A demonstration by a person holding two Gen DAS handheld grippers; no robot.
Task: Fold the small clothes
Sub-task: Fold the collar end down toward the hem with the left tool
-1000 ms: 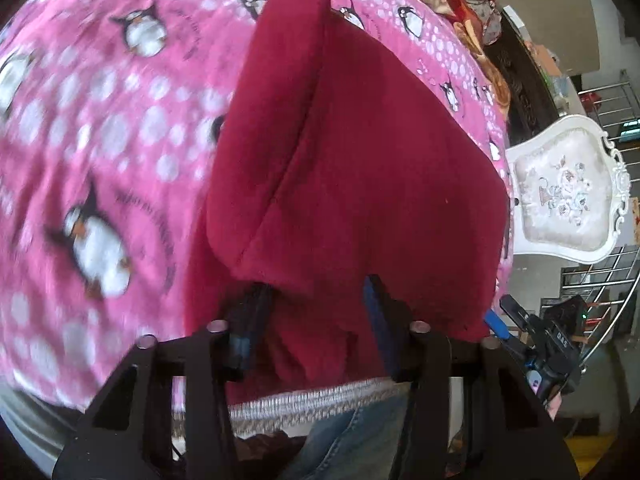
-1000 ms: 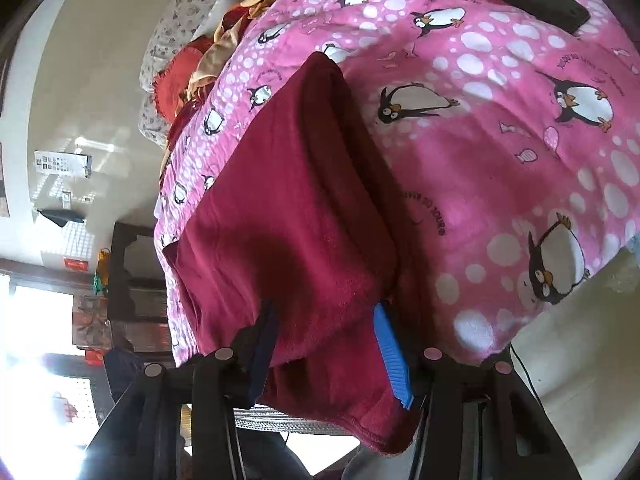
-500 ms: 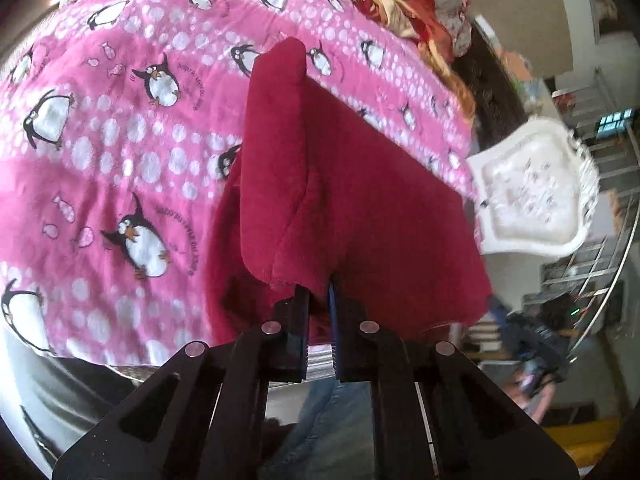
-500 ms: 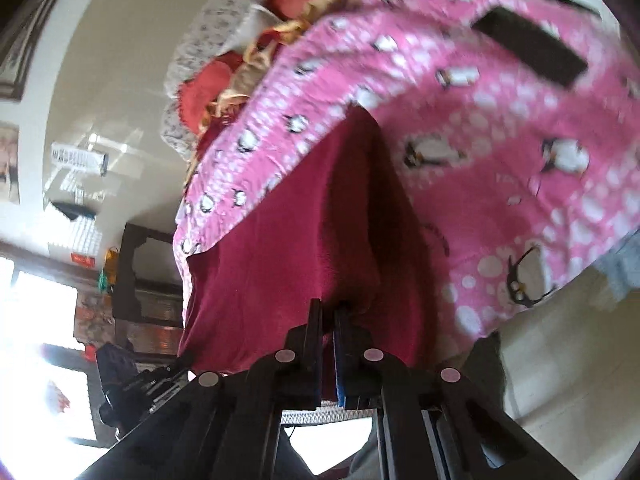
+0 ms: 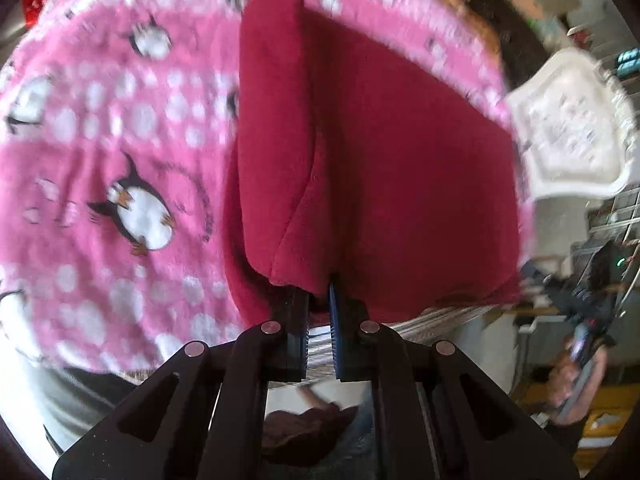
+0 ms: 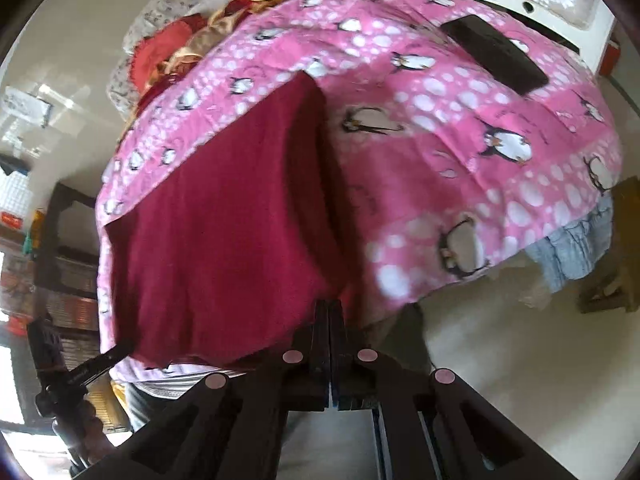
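Left wrist view: left gripper point(image 5: 319, 292) is pinched onto the near corner of a dark red fleece garment point(image 5: 400, 168), partly folded on the pink penguin blanket point(image 5: 120, 128). Right wrist view: right gripper point(image 6: 329, 308) is clamped tight on the garment's point(image 6: 224, 220) edge, with a black phone point(image 6: 494, 54) further back on the blanket point(image 6: 460, 152).

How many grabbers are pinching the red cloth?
2. The left gripper pinches the near edge of the red cloth by its folded flap. The right gripper pinches its near corner on the other side.

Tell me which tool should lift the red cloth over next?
Probably both together, with neither clearly better placed. The left tool pinches the red garment at its near left corner; the right tool pinches the near right corner. Both corners hang off the penguin blanket.
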